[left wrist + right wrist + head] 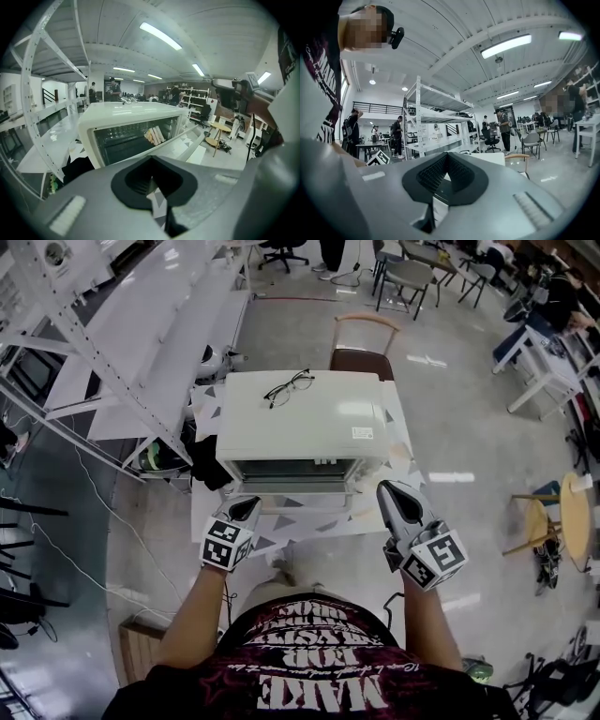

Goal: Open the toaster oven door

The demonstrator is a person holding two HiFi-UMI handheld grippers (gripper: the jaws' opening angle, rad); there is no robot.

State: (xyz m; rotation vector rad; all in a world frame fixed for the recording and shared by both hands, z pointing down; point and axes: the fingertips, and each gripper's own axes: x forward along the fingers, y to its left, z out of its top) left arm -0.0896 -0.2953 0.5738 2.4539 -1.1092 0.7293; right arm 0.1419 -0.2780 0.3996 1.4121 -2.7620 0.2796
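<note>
Left tongs [249, 507] and right tongs [388, 487] flank the toaster oven's [300, 418] lowered door [291, 489].

glasses [289, 387]: black frame, arms unfolded, lying flat
table [319, 521]: white top, grey triangle print
chair [364, 343]: wooden back, dark seat, just behind table
rack [122, 343]: white metal shelving, left of table
round table [574, 519]: light wood, well apart at right
black cloth [211, 463]: bunched at table's left edge
</note>
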